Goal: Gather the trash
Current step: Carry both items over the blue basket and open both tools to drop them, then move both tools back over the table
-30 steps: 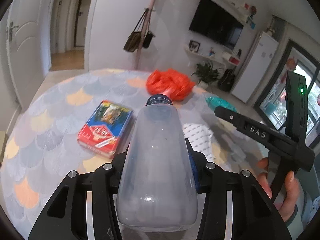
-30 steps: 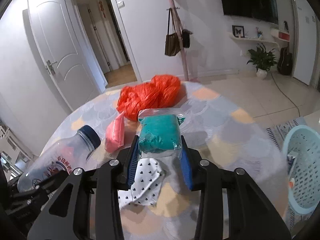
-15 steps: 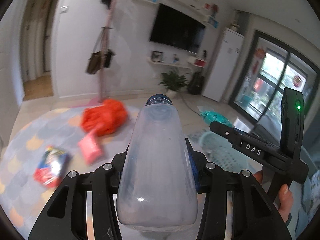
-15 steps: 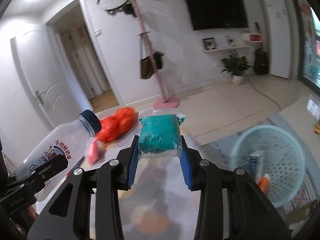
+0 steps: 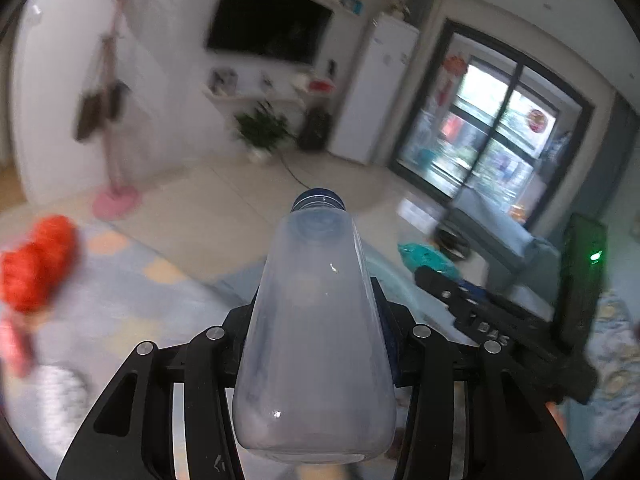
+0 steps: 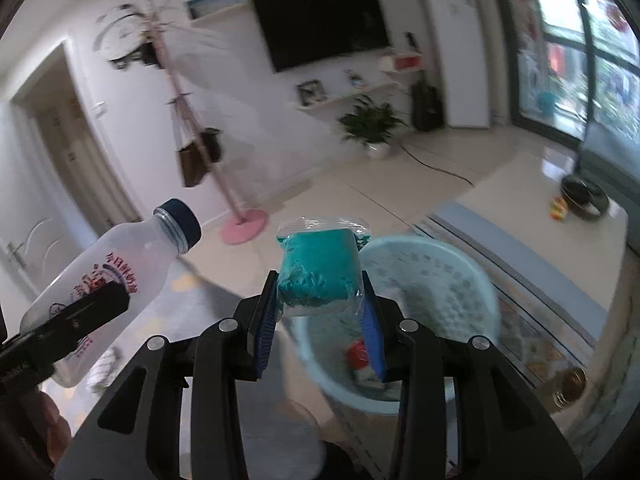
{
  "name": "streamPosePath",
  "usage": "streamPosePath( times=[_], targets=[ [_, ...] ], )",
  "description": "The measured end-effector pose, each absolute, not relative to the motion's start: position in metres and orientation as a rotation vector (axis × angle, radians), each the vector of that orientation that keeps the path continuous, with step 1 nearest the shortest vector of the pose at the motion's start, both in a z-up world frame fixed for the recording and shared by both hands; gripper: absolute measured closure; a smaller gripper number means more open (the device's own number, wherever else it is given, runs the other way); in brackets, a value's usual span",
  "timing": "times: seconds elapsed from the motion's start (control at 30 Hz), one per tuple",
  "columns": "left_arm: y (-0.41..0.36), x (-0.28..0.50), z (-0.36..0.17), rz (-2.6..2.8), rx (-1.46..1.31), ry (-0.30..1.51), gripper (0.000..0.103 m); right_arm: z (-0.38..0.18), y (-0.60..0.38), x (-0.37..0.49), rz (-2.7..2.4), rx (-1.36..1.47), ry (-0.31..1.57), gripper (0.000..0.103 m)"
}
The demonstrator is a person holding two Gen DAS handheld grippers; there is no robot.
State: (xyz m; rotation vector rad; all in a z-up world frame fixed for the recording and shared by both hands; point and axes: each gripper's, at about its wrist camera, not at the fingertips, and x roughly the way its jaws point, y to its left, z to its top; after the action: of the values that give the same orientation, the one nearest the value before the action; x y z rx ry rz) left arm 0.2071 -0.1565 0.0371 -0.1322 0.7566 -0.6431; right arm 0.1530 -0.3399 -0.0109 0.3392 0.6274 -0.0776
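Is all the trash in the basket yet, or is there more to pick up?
Not yet. Some trash already lies inside the light blue basket. The left gripper holds a plastic bottle and the right gripper holds a teal packet near the basket, neither dropped in. An orange bag remains on the table, along with blurred items beside it.

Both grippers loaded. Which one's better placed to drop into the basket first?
Right, probably. The right gripper, shut on the teal packet, sits just short of the light blue basket. The left gripper, holding the bottle, shows no basket ahead.
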Motion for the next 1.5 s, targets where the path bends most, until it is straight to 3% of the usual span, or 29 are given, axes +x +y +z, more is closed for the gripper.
streamPosePath(
  times=[0.5, 0.6, 0.67, 1.03, 1.5],
  targets=[
    [-0.242, 0.267, -0.054, -0.676, -0.064, 0.976, 0.058, -0.108, -0.417, 0.175, -0.232, 0.472, 0.869, 0.067],
    [-0.240, 0.269, -0.056, -0.676, -0.088, 0.973, 0.044, -0.114, -0.420, 0.178, -0.233, 0.478, 0.887, 0.064],
    [-0.236, 0.267, -0.051, -0.667, -0.093, 0.955, 0.037, -0.113, -0.421, 0.179, -0.234, 0.478, 0.882, 0.054],
    [-0.170, 0.234, -0.006, -0.631, -0.171, 0.839, 0.035, -0.078, -0.391, 0.170, -0.155, 0.431, 0.817, 0.053],
    [-0.005, 0.156, 0.064, -0.346, -0.197, 0.601, 0.035, 0.014, -0.220, 0.165, 0.138, 0.171, 0.683, 0.053]
  ],
)
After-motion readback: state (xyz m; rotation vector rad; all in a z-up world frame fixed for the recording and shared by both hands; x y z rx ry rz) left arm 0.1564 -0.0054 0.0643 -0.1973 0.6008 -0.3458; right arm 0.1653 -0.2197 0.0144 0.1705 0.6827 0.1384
